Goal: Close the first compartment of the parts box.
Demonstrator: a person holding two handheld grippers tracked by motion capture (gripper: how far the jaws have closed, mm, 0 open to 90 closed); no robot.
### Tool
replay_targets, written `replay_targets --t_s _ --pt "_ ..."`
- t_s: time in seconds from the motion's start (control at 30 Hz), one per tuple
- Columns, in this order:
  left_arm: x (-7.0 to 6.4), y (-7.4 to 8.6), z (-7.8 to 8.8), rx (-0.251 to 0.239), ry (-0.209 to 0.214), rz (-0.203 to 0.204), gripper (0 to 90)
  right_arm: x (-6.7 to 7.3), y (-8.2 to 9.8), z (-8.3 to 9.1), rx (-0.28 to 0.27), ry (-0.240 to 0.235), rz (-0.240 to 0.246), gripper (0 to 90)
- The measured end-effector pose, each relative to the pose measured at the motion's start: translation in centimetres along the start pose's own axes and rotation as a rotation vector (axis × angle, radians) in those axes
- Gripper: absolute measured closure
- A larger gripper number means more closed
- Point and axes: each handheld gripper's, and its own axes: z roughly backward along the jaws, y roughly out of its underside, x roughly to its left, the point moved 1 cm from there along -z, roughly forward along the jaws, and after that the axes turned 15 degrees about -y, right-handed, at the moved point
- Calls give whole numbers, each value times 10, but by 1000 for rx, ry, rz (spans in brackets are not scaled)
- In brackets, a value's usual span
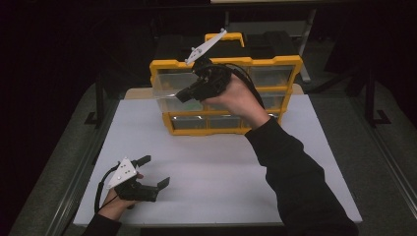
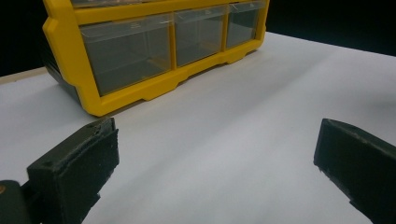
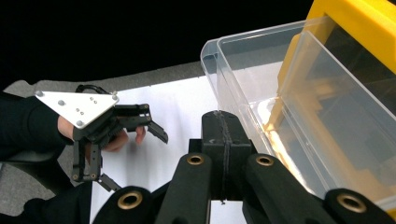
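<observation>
A yellow drawer cabinet (image 1: pixel 275 61) with clear drawers stands at the far middle of the white table top (image 1: pixel 221 172). Its upper left clear drawer (image 1: pixel 164 86) is pulled out toward me. My right gripper (image 1: pixel 181 97) is at that drawer's front, jaws shut. In the right gripper view the shut jaws (image 3: pixel 223 126) sit just left of the drawer's clear front wall (image 3: pixel 261 84), with nothing seen between the pads. My left gripper (image 1: pixel 157 170) rests low at the near left of the table, open and holding nothing; its jaws (image 2: pixel 215 154) point toward the cabinet (image 2: pixel 65 28).
Bare white table lies between the left gripper and the cabinet. A dark case with a yellow handle (image 1: pixel 231 37) sits behind the cabinet. Dark floor and table frame rails surround the table top. The right forearm in a black sleeve (image 1: pixel 295 172) crosses the table's right half.
</observation>
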Motion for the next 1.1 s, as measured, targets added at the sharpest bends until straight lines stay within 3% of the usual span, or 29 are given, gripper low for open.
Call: replay_targets --t_s 0.27,0.47,0.57,0.93,0.97,1.1 --pt "0 2 2 5 -5 1 0 -9 -3 0 -10 16 5 896" --pt "-1 0 3 11 -6 19 0 -17 -4 1 -18 31 -30 896" --pt "0 1 2 15 0 6 0 -22 -5 1 -25 43 -32 896" --pt "1 3 3 17 -1 16 0 -44 -10 -3 -68 79 -67 896" --pt "1 2 3 12 1 25 0 -46 -10 -3 -71 85 -54 896" --pt "0 2 3 11 2 10 0 -50 -11 -3 -90 104 -77 896"
